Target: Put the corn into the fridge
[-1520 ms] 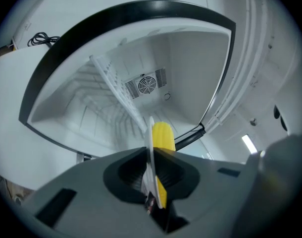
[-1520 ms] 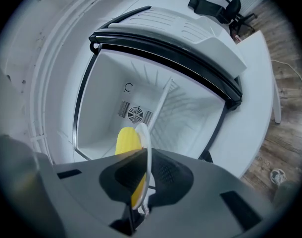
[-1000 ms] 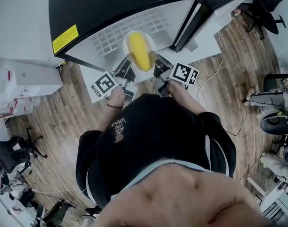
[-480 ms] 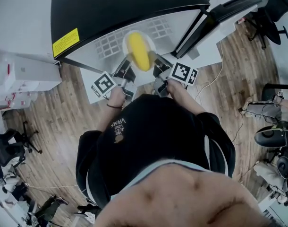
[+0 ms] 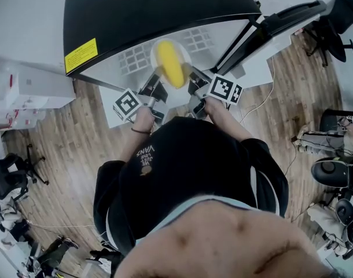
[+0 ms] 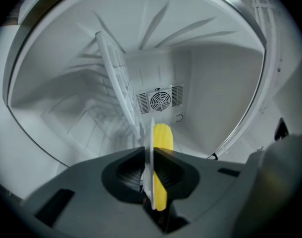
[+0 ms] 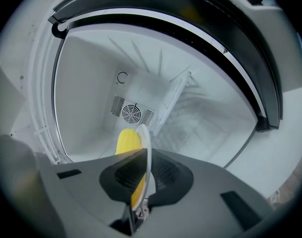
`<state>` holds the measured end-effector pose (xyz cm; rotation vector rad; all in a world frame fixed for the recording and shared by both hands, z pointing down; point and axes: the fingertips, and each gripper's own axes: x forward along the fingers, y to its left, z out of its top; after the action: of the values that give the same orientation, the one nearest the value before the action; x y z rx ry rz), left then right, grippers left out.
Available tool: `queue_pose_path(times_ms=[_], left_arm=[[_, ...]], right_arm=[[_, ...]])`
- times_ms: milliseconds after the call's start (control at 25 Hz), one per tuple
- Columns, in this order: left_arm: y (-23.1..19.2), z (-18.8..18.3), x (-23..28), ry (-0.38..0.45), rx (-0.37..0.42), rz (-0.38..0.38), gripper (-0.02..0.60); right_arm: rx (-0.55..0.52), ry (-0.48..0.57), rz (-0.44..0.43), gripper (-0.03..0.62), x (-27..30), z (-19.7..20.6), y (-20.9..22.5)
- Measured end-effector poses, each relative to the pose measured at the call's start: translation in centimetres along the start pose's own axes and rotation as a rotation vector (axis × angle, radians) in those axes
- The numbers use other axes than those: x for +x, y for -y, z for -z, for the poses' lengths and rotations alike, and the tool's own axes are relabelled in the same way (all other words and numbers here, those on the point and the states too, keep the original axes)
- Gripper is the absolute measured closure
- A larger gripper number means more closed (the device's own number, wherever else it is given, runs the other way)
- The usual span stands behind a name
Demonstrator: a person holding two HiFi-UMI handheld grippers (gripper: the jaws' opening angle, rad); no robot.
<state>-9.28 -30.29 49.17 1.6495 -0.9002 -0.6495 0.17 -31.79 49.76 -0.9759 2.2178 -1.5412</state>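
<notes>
1 corn [image 5: 171,63], 1 plate [image 5: 155,55], 1 fridge [image 5: 142,10]

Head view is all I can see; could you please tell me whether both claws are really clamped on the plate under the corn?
Observer: Yes. The left claw and the right claw are each shut on the rim of the plate, which stands edge-on between the jaws.
Operator: Thank you. What lies deeper inside, beyond the corn?
Observer: A round fan grille sits on the back wall of the fridge, straight beyond the corn.
</notes>
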Motion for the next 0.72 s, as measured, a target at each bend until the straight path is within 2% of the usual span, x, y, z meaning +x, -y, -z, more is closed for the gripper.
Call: queue_pose_path(times_ms=[720], left_arm=[[0.3,-0.7,0.8,0.100,-0.224,0.055,0.534]], right_arm=[[-0.031,0.003,-0.045,0.569,1.6,-2.0,-0.7]])
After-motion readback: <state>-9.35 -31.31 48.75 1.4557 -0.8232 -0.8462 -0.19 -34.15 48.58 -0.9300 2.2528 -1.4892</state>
